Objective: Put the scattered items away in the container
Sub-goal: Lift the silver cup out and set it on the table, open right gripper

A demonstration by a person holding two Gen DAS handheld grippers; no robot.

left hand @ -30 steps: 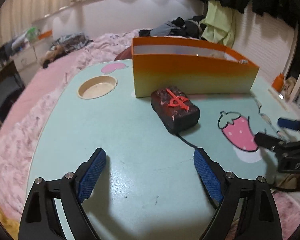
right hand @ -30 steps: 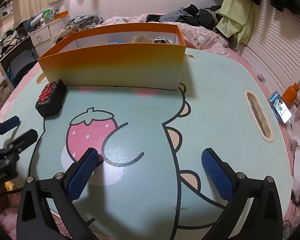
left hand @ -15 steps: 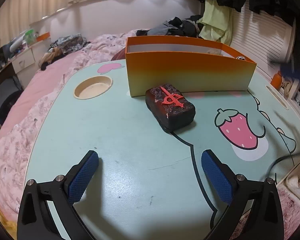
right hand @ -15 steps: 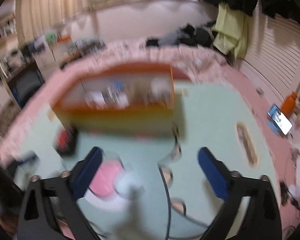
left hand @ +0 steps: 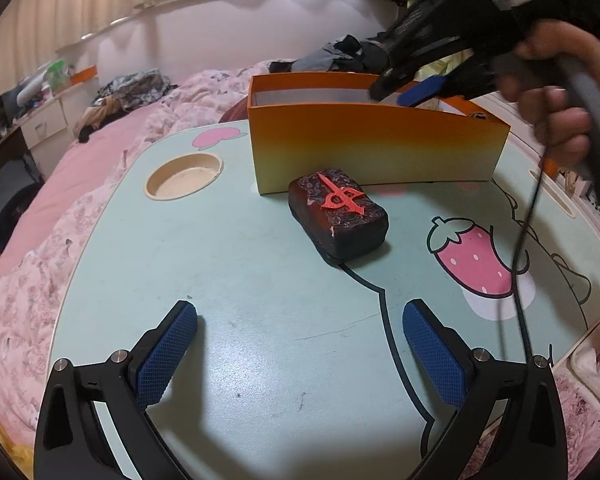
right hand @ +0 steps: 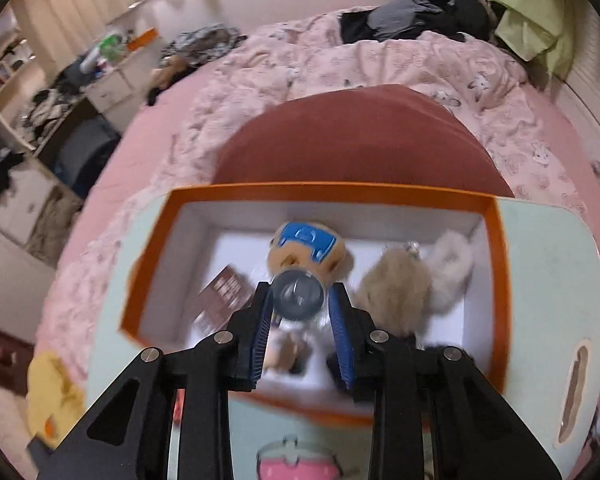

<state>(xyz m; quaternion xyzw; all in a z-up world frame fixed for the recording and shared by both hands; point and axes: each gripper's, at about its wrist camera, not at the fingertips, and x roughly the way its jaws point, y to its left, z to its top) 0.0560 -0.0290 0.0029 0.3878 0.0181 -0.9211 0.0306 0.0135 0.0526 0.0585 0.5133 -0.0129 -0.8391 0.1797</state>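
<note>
While the right tongs [right hand: 300, 300], just closing, clamp a small clear bottle [right hand: 298, 295] above the orange container [right hand: 500, 264], which holds several items, the dark block [left hand: 338, 210] lies ahead of the gaping, empty left tongs [left hand: 300, 332] on the bench [left hand: 240, 280].

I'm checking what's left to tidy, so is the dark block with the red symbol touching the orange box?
Cannot tell. In the left wrist view the dark block with the red symbol sits right before the orange box's front wall, its far edge hiding any gap.

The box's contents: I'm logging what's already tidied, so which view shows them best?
The right wrist view: it looks down into the box, showing fluffy toys and a brown card. The left wrist view shows only its orange front wall, hiding the inside.
</note>
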